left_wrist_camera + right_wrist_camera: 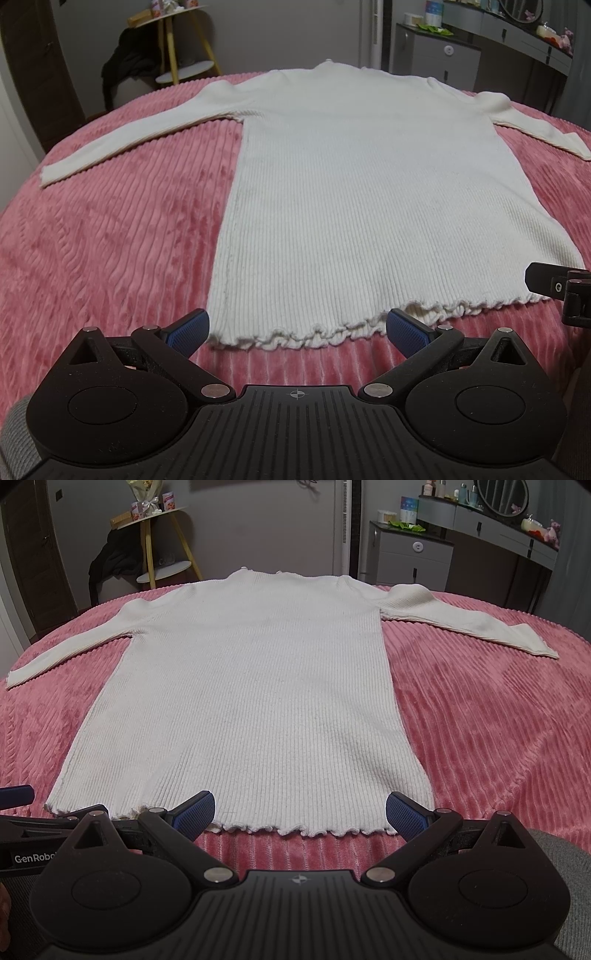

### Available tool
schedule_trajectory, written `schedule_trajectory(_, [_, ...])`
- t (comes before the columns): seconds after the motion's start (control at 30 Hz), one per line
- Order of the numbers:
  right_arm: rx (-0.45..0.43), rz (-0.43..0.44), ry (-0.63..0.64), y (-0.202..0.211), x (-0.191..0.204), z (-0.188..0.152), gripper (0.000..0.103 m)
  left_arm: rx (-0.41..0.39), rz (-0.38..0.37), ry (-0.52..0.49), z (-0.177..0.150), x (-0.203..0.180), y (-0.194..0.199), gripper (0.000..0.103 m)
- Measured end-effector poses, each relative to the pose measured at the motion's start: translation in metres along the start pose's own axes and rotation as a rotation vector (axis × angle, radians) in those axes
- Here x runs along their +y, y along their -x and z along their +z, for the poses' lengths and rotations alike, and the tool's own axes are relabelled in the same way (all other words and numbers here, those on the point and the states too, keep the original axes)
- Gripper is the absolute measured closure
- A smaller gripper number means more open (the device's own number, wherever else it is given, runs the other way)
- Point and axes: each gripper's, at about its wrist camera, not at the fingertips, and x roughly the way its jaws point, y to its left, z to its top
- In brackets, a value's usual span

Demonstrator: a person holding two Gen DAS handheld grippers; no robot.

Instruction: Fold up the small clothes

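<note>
One white sweater, long axis running away from us; hem just ahead of both grippers, left gripper and right gripper, jaws wide, empty.

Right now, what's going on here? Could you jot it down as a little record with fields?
garment: white ribbed sweater, spread flat, both sleeves stretched outward
surface: pink ribbed bedspread
hem: frilled edge nearest the grippers
left gripper: open, at the hem's left part, holding nothing
right gripper: open, at the hem's right part, holding nothing
folding: no fold visible yet
background: yellow-legged side table, grey dresser
</note>
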Motion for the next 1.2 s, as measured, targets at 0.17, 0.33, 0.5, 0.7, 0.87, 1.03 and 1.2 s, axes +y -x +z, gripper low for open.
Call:
schedule_trajectory(0.17, [0.0, 0.001, -0.001, -0.0002, -0.0005, 0.0001, 0.004, 0.0, 0.0, 0.0, -0.0013, 0.0002, -0.0005, 0.0])
schedule_trajectory(0.33, [0.001, 0.002, -0.003, 0.0001, -0.0002, -0.0003, 0.004, 0.006, 0.001, -0.001, -0.0027, 0.0009, -0.001, 0.0])
schedule_trajectory(0.5, [0.0, 0.004, -0.004, -0.0001, -0.0007, -0.0003, 0.004, 0.007, 0.001, -0.001, -0.0029, 0.001, -0.0005, 0.0])
schedule_trajectory(0.7, [-0.001, 0.007, -0.008, 0.0003, -0.0002, -0.0012, 0.004, 0.008, 0.001, 0.0, -0.0027, 0.0008, -0.0006, 0.0])
schedule_trajectory(0.87, [-0.001, 0.008, -0.008, -0.001, -0.0009, -0.0012, 0.004, 0.008, 0.001, -0.001, -0.0024, 0.0007, -0.0007, 0.0])
schedule_trajectory(1.03, [0.0, 0.008, -0.008, -0.0016, -0.0009, -0.0013, 0.004, 0.015, 0.0, 0.004, -0.0038, 0.0014, -0.001, 0.0])
schedule_trajectory(1.2, [0.001, 0.008, -0.01, -0.0018, -0.0005, -0.0013, 0.004, 0.017, 0.0, 0.002, -0.0038, 0.0013, -0.0009, 0.0])
